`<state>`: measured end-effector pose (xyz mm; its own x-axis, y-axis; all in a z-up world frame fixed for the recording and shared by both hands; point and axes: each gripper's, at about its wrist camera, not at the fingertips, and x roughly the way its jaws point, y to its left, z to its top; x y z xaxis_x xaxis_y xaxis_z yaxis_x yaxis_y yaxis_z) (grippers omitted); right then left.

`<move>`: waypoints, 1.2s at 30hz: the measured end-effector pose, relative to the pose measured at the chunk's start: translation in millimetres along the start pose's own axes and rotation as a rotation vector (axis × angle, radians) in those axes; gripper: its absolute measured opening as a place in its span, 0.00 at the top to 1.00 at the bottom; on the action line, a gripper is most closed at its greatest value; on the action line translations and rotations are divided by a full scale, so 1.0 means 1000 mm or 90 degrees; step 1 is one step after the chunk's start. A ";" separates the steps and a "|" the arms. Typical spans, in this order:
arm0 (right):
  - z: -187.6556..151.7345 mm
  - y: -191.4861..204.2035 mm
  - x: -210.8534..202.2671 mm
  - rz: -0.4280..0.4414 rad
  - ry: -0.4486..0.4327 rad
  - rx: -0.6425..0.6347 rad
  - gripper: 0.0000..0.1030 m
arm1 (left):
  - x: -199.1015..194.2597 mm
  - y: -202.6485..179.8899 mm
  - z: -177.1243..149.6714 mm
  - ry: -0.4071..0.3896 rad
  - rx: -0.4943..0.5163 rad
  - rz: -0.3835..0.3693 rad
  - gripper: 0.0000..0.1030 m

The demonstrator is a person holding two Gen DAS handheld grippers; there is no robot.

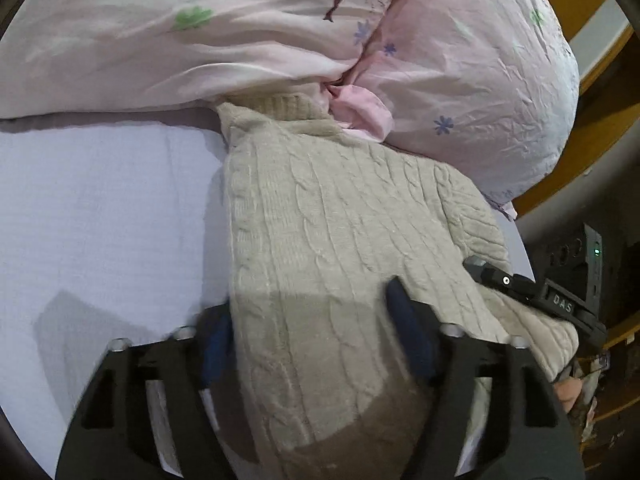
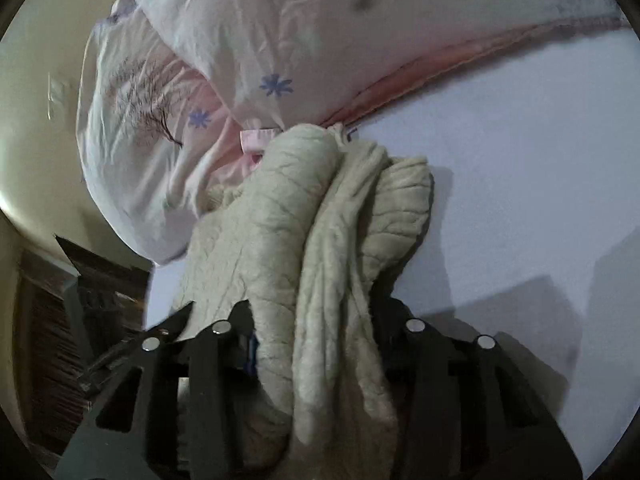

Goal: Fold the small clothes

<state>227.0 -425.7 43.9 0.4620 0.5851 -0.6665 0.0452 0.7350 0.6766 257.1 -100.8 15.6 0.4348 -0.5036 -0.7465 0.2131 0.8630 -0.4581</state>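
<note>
1. The beige cable-knit wool sweater fills the centre and lower middle of the left wrist view. It lies on the pale lavender bed sheet, with its ribbed collar end pointing to the upper middle of the frame.
2. The left tool, at the bottom of that frame, has its two blue-padded fingers on either side of the sweater's near end, closed on a thick fold of knit.
3. The right tool, at the bottom of the right wrist view, grips a bunched, rolled mass of the same sweater, which rises from its jaws up to the frame's centre.
4. In the left wrist view the right tool shows as a black bar at the right edge, touching the sweater's right border.
5. A crumpled pale pink duvet printed with blue flowers and dark trees fills the top of the left view and touches the sweater's collar end; it lies at upper left in the right view.
</note>
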 end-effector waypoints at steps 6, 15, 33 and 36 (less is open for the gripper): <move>-0.012 0.031 0.007 0.168 -0.002 -0.024 0.65 | -0.066 0.029 -0.001 -0.037 0.023 -0.062 0.66; -0.028 0.088 0.027 0.011 -0.046 -0.110 0.42 | -0.138 0.059 -0.020 -0.186 0.091 0.159 0.49; -0.038 0.108 0.022 -0.108 -0.098 -0.162 0.75 | -0.097 -0.012 -0.071 -0.122 0.231 0.102 0.37; -0.070 0.143 -0.009 0.029 -0.126 -0.219 0.64 | -0.102 -0.006 -0.071 -0.129 0.212 0.075 0.36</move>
<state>167.6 -302.2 125.1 0.6203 0.5668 -0.5422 -0.2625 0.8014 0.5374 149.6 -57.0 60.3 0.6296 -0.4105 -0.6597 0.4086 0.8971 -0.1682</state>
